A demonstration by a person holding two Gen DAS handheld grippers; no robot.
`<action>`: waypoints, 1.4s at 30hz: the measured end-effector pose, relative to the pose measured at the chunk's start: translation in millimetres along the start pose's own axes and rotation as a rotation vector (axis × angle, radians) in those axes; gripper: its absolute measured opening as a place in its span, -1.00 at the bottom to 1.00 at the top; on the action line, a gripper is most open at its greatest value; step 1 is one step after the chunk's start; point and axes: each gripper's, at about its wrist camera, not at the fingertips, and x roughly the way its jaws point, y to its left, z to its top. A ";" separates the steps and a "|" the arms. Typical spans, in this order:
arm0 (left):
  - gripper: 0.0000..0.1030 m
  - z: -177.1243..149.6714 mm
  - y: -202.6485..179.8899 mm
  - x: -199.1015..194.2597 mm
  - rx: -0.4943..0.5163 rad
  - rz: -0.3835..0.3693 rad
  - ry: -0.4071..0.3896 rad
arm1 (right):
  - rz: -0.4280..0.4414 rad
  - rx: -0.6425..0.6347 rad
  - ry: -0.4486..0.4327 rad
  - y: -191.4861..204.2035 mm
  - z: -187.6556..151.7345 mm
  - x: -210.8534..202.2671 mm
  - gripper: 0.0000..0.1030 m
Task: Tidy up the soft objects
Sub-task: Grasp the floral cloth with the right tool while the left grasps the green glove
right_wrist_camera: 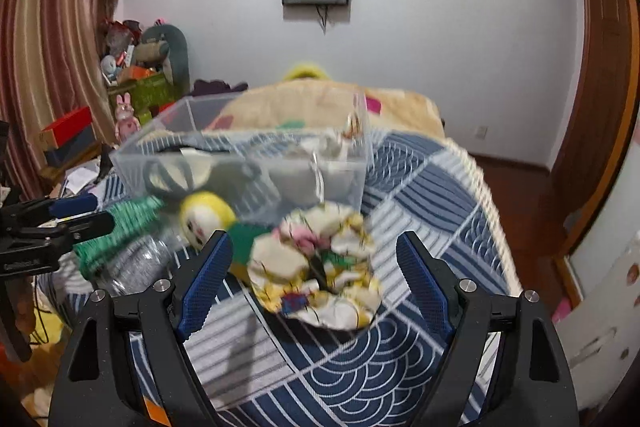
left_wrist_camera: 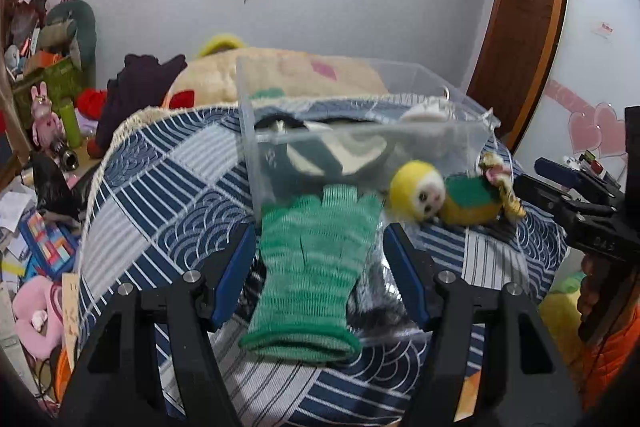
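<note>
A green knit glove (left_wrist_camera: 308,267) lies on the blue patterned cloth, between the fingers of my open left gripper (left_wrist_camera: 320,239); I cannot tell whether they touch it. It also shows in the right wrist view (right_wrist_camera: 116,235). A floral scrunchie (right_wrist_camera: 320,267) lies between the fingers of my open right gripper (right_wrist_camera: 316,247); it also shows in the left wrist view (left_wrist_camera: 500,183). A yellow doll (left_wrist_camera: 440,197) with a white face lies between glove and scrunchie. A clear plastic box (left_wrist_camera: 360,131) behind them holds dark and white soft items.
A clear plastic bottle (right_wrist_camera: 136,263) lies partly under the glove. The cloth-covered table (left_wrist_camera: 160,187) drops off at left and right. A beige blanket (left_wrist_camera: 288,79) lies behind the box. Clutter and plush toys (left_wrist_camera: 36,311) fill the floor at left.
</note>
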 end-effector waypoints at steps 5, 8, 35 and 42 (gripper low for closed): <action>0.28 -10.1 1.5 9.4 -0.005 -0.008 0.032 | -0.022 0.030 0.029 -7.7 -9.1 2.1 0.58; 0.25 -11.4 3.6 11.6 -0.017 -0.005 0.029 | -0.040 0.048 0.028 -13.8 -11.0 -1.2 0.55; -0.79 1.9 0.5 -28.5 0.003 -0.040 -0.088 | -0.039 0.094 0.024 -24.1 -14.4 -22.4 -0.71; -0.79 19.6 2.1 -49.6 -0.014 -0.059 -0.159 | -0.035 0.076 -0.067 -19.3 2.0 -52.1 -0.71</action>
